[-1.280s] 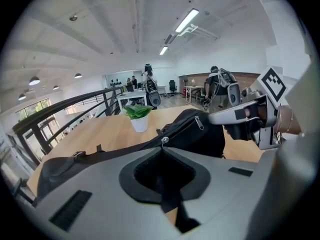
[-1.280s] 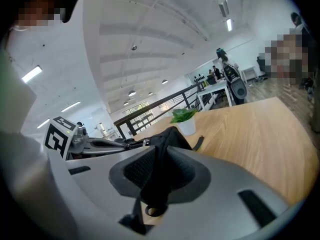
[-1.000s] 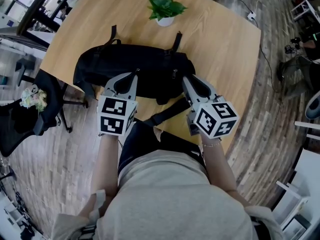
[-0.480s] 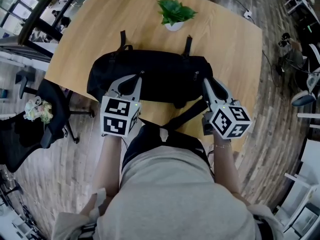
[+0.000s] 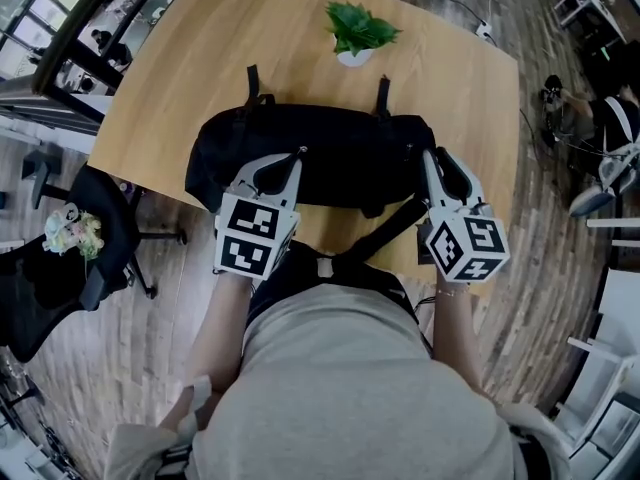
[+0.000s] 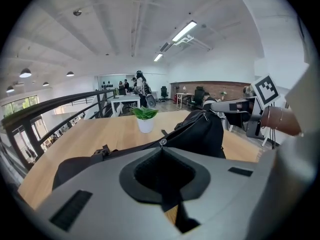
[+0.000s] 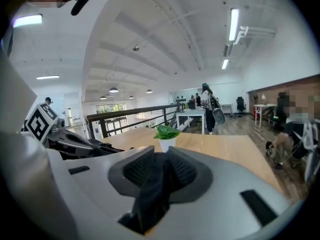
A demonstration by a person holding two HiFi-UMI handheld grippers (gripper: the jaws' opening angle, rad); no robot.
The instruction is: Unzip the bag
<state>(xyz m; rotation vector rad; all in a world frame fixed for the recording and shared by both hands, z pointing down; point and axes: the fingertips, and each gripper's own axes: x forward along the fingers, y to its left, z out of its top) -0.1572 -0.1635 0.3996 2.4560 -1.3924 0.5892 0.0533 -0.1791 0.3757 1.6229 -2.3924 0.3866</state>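
A black bag (image 5: 340,158) lies across the wooden table (image 5: 200,58), long side toward me. My left gripper (image 5: 300,152) rests on the bag's front left part. In the left gripper view its jaws (image 6: 161,150) are shut, with the metal zipper pull (image 6: 162,142) pinched at their tip. My right gripper (image 5: 432,154) is at the bag's right end. In the right gripper view (image 7: 162,154) its jaws are opening slightly, while the ribbed pads still press on a black fold of bag fabric (image 7: 152,194) that hangs down between them.
A small potted plant (image 5: 358,30) stands on the table behind the bag. A black strap (image 5: 385,233) runs from the bag over the table's near edge toward me. An office chair (image 5: 60,268) stands on the floor at the left.
The two grippers have spread apart along the bag, the right one moving toward its right end. The head view has shifted, so the bag sits further right in the picture.
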